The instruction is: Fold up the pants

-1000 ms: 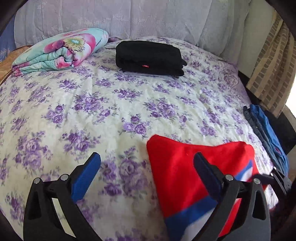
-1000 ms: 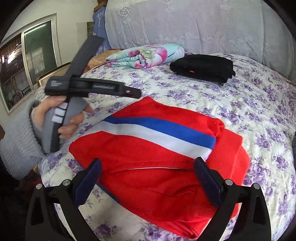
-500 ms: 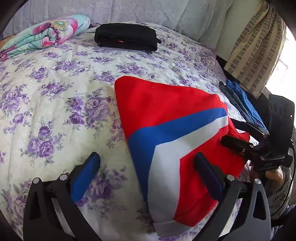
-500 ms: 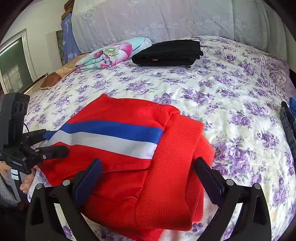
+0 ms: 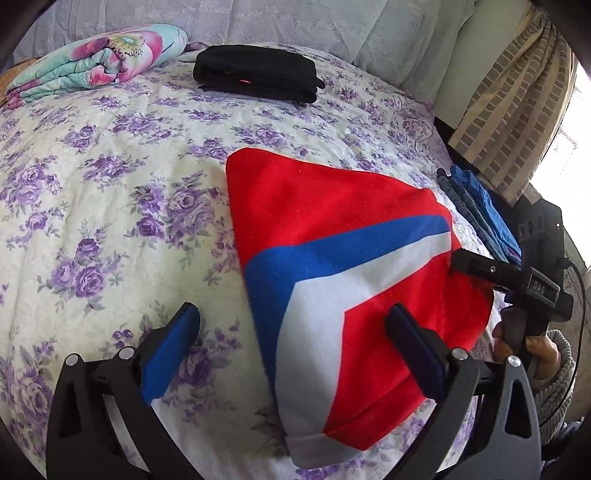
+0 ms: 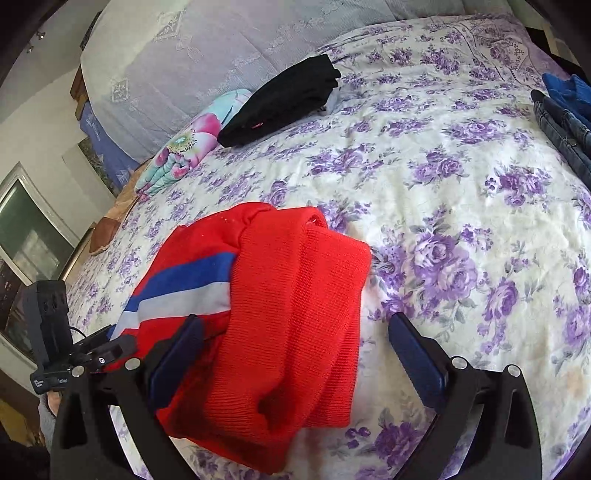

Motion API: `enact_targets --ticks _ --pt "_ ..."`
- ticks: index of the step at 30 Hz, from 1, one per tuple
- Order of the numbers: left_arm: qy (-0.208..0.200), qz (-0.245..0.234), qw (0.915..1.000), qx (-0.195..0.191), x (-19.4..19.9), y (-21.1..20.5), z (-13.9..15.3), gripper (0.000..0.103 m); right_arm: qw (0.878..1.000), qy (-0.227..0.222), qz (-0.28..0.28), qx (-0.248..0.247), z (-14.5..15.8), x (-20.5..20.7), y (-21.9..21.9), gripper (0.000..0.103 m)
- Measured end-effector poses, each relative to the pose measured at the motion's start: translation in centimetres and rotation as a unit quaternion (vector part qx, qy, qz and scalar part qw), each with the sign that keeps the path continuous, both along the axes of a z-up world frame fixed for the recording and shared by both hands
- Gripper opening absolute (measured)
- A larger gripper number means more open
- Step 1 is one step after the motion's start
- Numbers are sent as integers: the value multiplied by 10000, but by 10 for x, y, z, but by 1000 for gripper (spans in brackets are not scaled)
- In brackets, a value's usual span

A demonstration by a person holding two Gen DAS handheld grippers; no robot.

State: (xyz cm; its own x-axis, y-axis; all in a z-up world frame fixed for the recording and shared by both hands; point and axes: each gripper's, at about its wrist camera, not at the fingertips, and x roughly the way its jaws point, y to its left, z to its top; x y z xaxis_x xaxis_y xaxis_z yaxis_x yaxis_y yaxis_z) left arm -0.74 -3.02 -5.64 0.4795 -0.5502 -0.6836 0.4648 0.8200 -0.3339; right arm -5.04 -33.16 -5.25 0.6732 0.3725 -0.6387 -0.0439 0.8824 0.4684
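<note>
no box, basket or other holder shows in either view; everything lies loose on the bed.

the red pants (image 5: 332, 229) lie folded into a compact bundle on the near part of the floral bedspread (image 5: 110, 192). a blue band and a white band run side by side across the top layer, bent into an angle in the left wrist view. in the right wrist view the ribbed red knit end (image 6: 295, 314) lies doubled over on top of the bundle, with the stripes to its left.

the left gripper (image 5: 291, 343) has its jaws spread wide and holds nothing; one finger is over the bedspread, the other over the pants. the right gripper (image 6: 295, 347) is also spread wide and holds nothing, with the knit end between its fingers.

the bedspread is cream with purple roses. well beyond the pants, near the pale lace-covered headboard (image 5: 258, 22), sit a folded black garment (image 5: 258, 75) and, just beside it, a rolled flowered quilt (image 5: 96, 59). folded blue jeans (image 5: 480, 214) lie at the bed's right edge. a striped beige curtain (image 5: 517, 103) hangs behind them, and a window (image 6: 29, 236) shows on the opposite wall.
</note>
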Motion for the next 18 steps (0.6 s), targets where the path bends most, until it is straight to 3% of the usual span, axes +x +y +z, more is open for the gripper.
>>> enact_targets --ticks 2,5,8,13,18 --pt "31 -65 10000 -14 -1 -5 1 99 9997 32 157 180 -1 4 8 100" --pt "122 -275 9995 -15 2 -18 2 99 9992 127 295 -230 -3 14 25 100" --pt "49 -374 9991 171 2 -27 1 99 9991 106 343 -215 -3 14 24 100" --pt "133 -330 9992 -180 0 -10 -3 99 9989 13 402 -224 -3 9 22 100" --pt "88 -199 9997 -142 -4 -12 -3 99 9989 11 363 -281 -4 6 23 100"
